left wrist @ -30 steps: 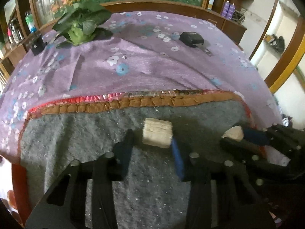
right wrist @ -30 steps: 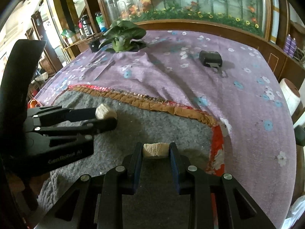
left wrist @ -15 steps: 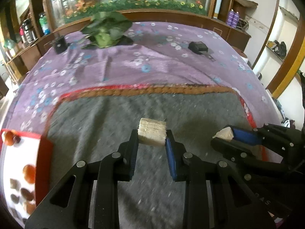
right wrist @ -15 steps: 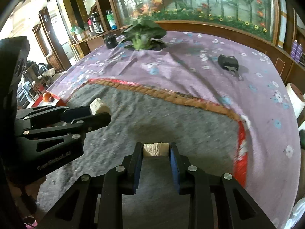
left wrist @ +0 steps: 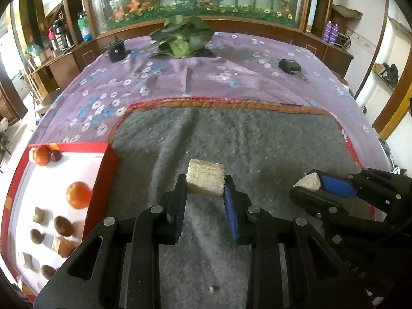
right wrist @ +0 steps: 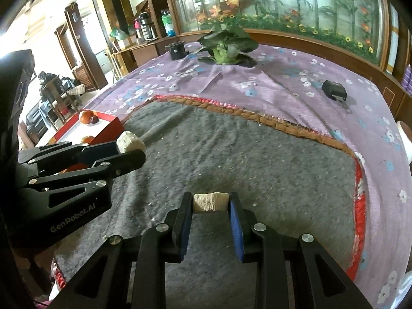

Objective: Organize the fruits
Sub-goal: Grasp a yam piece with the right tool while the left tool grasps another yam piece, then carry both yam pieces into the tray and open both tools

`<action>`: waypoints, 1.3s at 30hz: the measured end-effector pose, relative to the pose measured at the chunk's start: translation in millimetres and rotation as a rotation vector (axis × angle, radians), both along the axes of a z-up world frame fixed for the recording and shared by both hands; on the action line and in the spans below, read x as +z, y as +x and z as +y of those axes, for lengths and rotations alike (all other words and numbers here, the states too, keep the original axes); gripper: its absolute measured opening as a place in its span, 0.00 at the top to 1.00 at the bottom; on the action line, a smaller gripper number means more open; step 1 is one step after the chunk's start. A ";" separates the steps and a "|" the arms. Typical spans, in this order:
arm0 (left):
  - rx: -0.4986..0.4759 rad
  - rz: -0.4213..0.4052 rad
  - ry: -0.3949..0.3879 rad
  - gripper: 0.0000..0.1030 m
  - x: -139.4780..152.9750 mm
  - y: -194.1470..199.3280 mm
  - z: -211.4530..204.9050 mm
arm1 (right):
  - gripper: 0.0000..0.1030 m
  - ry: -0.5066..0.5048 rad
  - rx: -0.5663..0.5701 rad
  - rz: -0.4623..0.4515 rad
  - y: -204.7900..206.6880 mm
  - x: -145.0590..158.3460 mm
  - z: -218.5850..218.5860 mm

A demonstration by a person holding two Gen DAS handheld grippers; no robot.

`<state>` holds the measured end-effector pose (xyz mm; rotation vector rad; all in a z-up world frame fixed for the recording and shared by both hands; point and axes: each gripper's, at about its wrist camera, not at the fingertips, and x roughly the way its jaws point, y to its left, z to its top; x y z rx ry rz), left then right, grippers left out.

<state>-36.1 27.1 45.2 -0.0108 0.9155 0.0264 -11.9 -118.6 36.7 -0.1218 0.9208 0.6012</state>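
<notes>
My left gripper (left wrist: 204, 189) is shut on a pale fibrous fruit chunk (left wrist: 205, 181) held above the grey mat (left wrist: 244, 141). My right gripper (right wrist: 210, 203) is shut on a second pale chunk (right wrist: 210, 202); it also shows in the left wrist view (left wrist: 309, 182) at the right. The left gripper shows in the right wrist view (right wrist: 128, 146) at the left, holding its chunk (right wrist: 130, 141). A red-rimmed white tray (left wrist: 23, 195) at the left holds oranges (left wrist: 78, 195), brown round fruits (left wrist: 63, 226) and several pale chunks.
The mat lies on a purple flowered cloth (left wrist: 206, 77). At the far side are a leafy green vegetable (left wrist: 180, 38), a black cylinder (left wrist: 116, 51) and a black key fob (left wrist: 289, 65). Wooden cabinets ring the table.
Both grippers have swung left with their chunks still held. The red tray with fruit has come into view at the left of both views.
</notes>
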 end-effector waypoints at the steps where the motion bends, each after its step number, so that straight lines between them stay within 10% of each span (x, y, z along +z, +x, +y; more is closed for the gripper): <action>1: 0.004 0.000 -0.004 0.74 -0.1 -1.4 1.3 | 0.74 -0.002 -0.001 0.002 -1.9 -0.5 1.2; 39: 0.220 -0.073 0.009 0.74 32.2 -72.3 103.0 | 0.74 0.006 0.245 -0.039 -44.0 27.9 115.7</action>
